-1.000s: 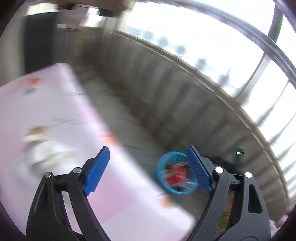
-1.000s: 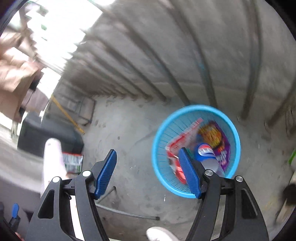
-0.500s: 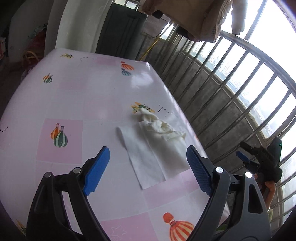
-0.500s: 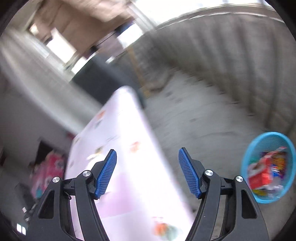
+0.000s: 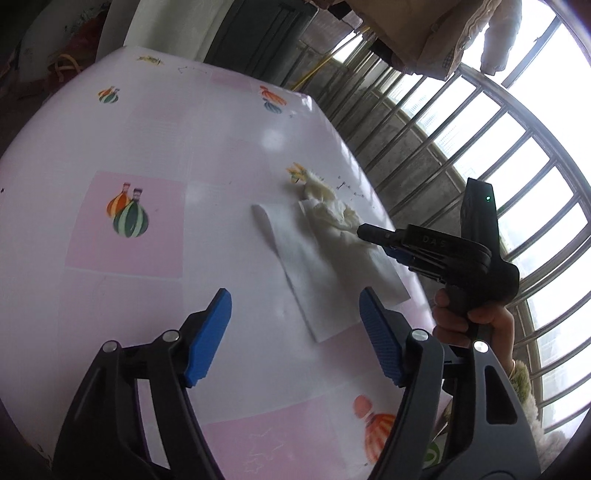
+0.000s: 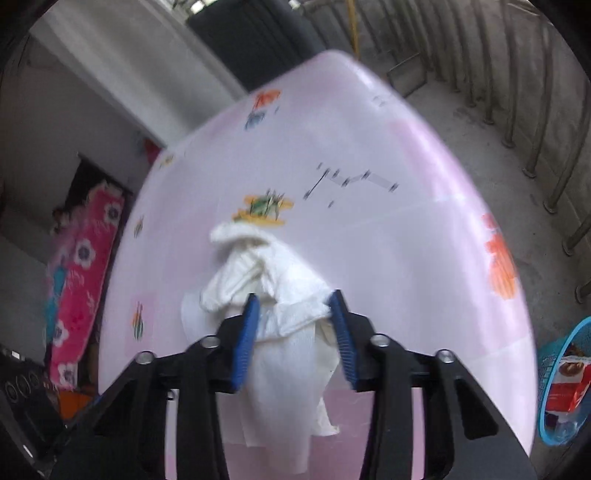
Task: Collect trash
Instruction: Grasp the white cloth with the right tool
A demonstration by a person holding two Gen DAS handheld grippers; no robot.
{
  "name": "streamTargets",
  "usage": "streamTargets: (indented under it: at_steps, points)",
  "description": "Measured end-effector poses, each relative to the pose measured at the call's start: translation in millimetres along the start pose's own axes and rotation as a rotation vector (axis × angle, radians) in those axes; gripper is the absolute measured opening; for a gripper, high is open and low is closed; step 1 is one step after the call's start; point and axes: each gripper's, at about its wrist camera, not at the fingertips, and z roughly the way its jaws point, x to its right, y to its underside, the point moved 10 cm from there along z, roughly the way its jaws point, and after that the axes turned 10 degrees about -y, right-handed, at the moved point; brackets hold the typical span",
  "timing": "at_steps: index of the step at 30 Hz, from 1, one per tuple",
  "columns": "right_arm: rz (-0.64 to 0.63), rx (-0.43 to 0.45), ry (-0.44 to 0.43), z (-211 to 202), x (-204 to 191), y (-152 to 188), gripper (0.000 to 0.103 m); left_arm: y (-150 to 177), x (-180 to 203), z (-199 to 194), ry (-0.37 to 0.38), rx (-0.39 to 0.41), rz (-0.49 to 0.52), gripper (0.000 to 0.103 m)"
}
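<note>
A crumpled white tissue (image 6: pixel 258 273) lies on the pink table (image 6: pixel 388 258), on top of a flat white sheet (image 5: pixel 314 288). My right gripper (image 6: pixel 293 325) reaches down over the wad. Its jaws are closing, and both blue pads (image 6: pixel 245 332) touch the bunched tissue between them. In the left wrist view the same gripper (image 5: pixel 369 232) reaches the tissue (image 5: pixel 332 210) from the right, held by a hand (image 5: pixel 472 314). My left gripper (image 5: pixel 295 336) hovers over the table just short of the flat sheet. Its jaws are closing too, with nothing between them.
A blue basket (image 6: pixel 546 369) with red wrappers inside stands on the concrete floor beyond the table's right edge. Metal railing bars (image 5: pixel 480 155) run along that side. A dark cabinet (image 5: pixel 258 33) stands behind the table. Pink floral fabric (image 6: pixel 85 280) lies at the left.
Both grippers swung from the basket and floor to the table. The right gripper came down over the crumpled tissue and narrowed onto it. The left jaws narrowed a little.
</note>
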Motion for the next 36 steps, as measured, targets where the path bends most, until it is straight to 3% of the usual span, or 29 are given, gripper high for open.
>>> streamTargets:
  at_steps: [2,4,7,15,18,22,26,28,32,36]
  points:
    - [-0.010,-0.020,-0.034,0.7,-10.3,15.7,0.019,7.8,-10.9,4.5,-0.014,-0.029,-0.004,0.067]
    - [-0.014,-0.036,-0.062,0.5,-20.4,33.8,0.017,15.2,-21.7,6.3,-0.011,-0.054,-0.017,0.066]
    - [-0.049,-0.065,-0.082,-1.6,-39.3,68.5,0.015,21.4,-35.4,1.3,-0.004,-0.062,-0.025,0.065]
    - [0.015,-0.142,-0.199,-10.6,-72.5,137.7,0.015,30.3,-62.6,-20.0,0.007,-0.033,-0.033,0.070]
    - [0.030,-0.142,-0.184,-20.7,-69.7,136.8,0.020,32.1,-58.5,-22.9,0.043,-0.022,-0.015,0.083]
    - [0.016,-0.048,-0.136,-42.9,-60.6,115.7,0.045,38.5,-55.3,-23.3,0.026,0.003,0.036,0.088]
    - [-0.015,0.030,-0.005,-62.5,-42.7,103.9,0.067,37.8,-51.8,-22.1,0.016,0.025,0.057,0.094]
    - [-0.013,0.029,0.044,-63.4,-34.7,106.2,0.069,37.7,-52.7,-22.5,-0.001,0.046,0.037,0.094]
    - [0.068,-0.019,-0.028,-53.7,-29.7,115.1,0.076,38.0,-54.7,-23.1,-0.012,0.059,0.065,0.094]
    - [0.056,0.020,-0.025,-54.8,-28.3,119.2,0.084,41.0,-53.9,-23.5,-0.033,0.064,0.094,0.094]
